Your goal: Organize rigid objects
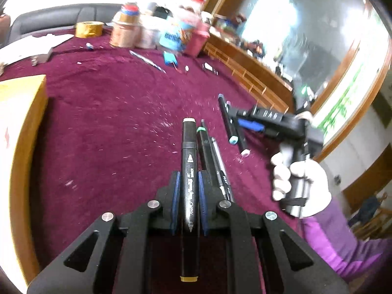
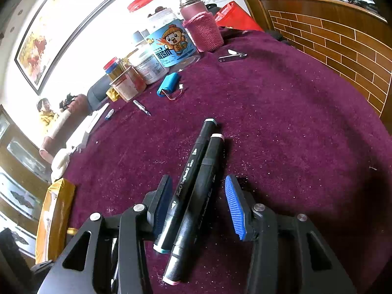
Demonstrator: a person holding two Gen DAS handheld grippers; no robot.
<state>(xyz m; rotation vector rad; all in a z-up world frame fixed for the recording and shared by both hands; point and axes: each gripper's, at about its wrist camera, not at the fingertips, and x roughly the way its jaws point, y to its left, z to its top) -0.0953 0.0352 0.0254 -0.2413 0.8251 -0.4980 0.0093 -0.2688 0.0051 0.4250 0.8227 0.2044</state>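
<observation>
A deep maroon velvety cloth covers the counter. Black plastic marker with beige end caps; two black markers, teal-capped and pink-capped; blue ribbed gripper pads.

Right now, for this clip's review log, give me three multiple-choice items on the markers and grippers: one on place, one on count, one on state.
1. Where do the teal-capped black marker and the pink-capped black marker lie?
A. In a jar
B. On the maroon velvet tablecloth, between the right gripper's fingers
C. On the yellow cardboard box

2. How many markers lie between the right gripper's blue pads?
A. One
B. Two
C. Four

3. What is the left gripper doing?
A. Shut on the cream-capped black marker
B. Open and empty
C. Holding a blue battery pack

Answers: 1 B, both lie side by side on the cloth inside the open fingers. 2 B, the right wrist view shows two barrels. 3 A, both pads press the marker's barrel.
</observation>
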